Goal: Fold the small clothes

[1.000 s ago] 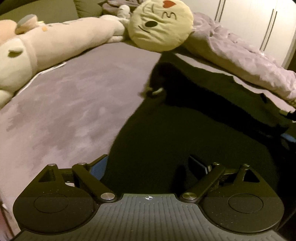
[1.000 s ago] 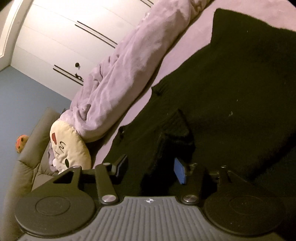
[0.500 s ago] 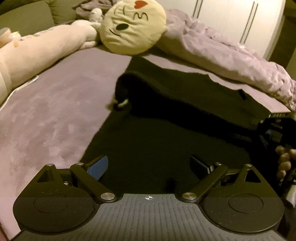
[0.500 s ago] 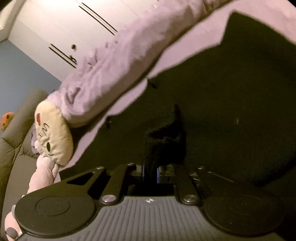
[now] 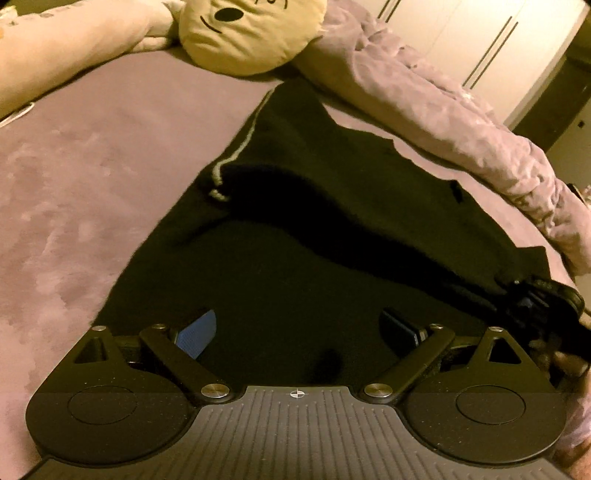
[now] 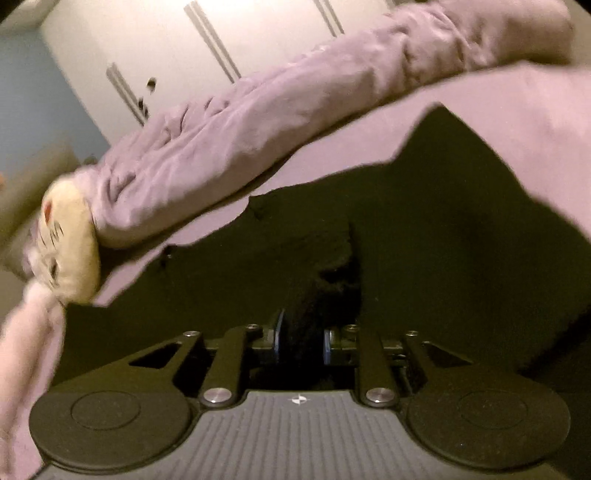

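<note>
A black knit garment (image 5: 295,236) lies spread on the purple bed, with one part folded over itself and a grey-edged fold (image 5: 221,177) at its far left. It also shows in the right wrist view (image 6: 424,229). My left gripper (image 5: 297,330) is open and empty, low over the garment's near edge. My right gripper (image 6: 300,341) is shut on a bunched fold of the black garment and lifts it slightly. The right gripper also shows at the right edge of the left wrist view (image 5: 539,299).
A rolled purple duvet (image 5: 443,110) runs along the far side of the bed. A yellow round face cushion (image 5: 251,33) and a long pink plush (image 5: 74,48) lie at the head. White wardrobe doors (image 6: 184,48) stand behind. Bare purple sheet (image 5: 92,166) lies left of the garment.
My right gripper closed on a fold of the black garment and has drawn it up. My left gripper has moved forward and right over the garment, still open.
</note>
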